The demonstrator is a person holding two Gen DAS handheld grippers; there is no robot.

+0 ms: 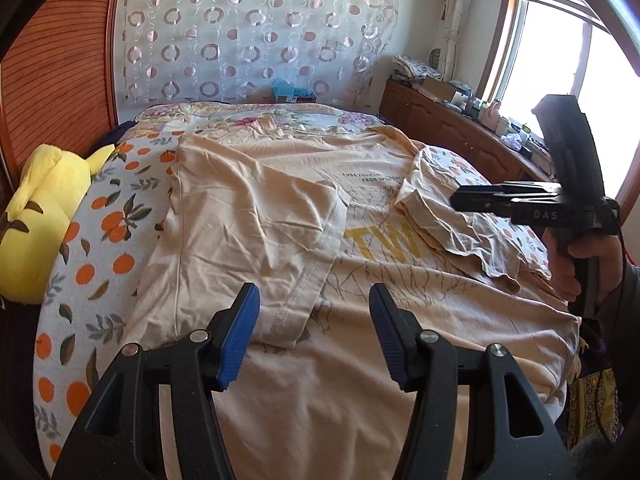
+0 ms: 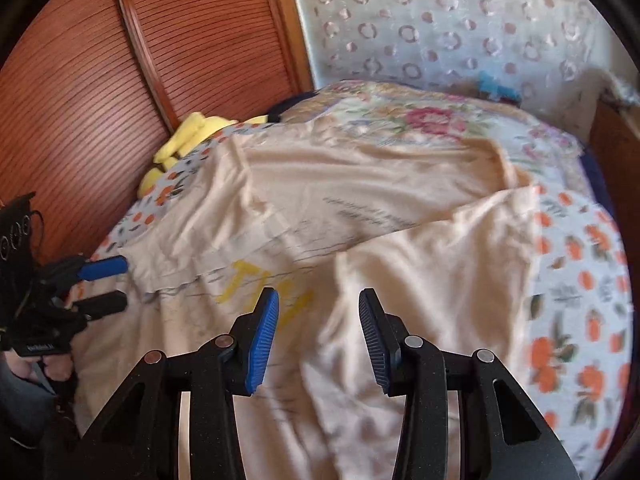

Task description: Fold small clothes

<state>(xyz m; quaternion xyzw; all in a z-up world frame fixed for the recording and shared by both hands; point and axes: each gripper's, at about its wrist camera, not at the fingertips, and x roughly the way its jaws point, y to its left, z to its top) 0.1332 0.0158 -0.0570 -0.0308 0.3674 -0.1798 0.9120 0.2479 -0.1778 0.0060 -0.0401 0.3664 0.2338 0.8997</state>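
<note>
We hold both tools wide apart and empty above the bed: left gripper (image 1: 314, 336) over the near hem area, right gripper (image 2: 318, 340) above the shirt's right half. The beige T-shirt (image 1: 360, 280) lies flat on the orange-print bedsheet (image 1: 100, 216), left side panel and right sleeve folded inward over the yellow lettering (image 1: 384, 242). A yellow plush toy (image 1: 40, 216) sits beside the wooden wall panel (image 1: 56, 64).

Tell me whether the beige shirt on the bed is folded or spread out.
Partly folded: the shirt lies on the bed with both side flaps turned inward, its yellow print half covered.
</note>
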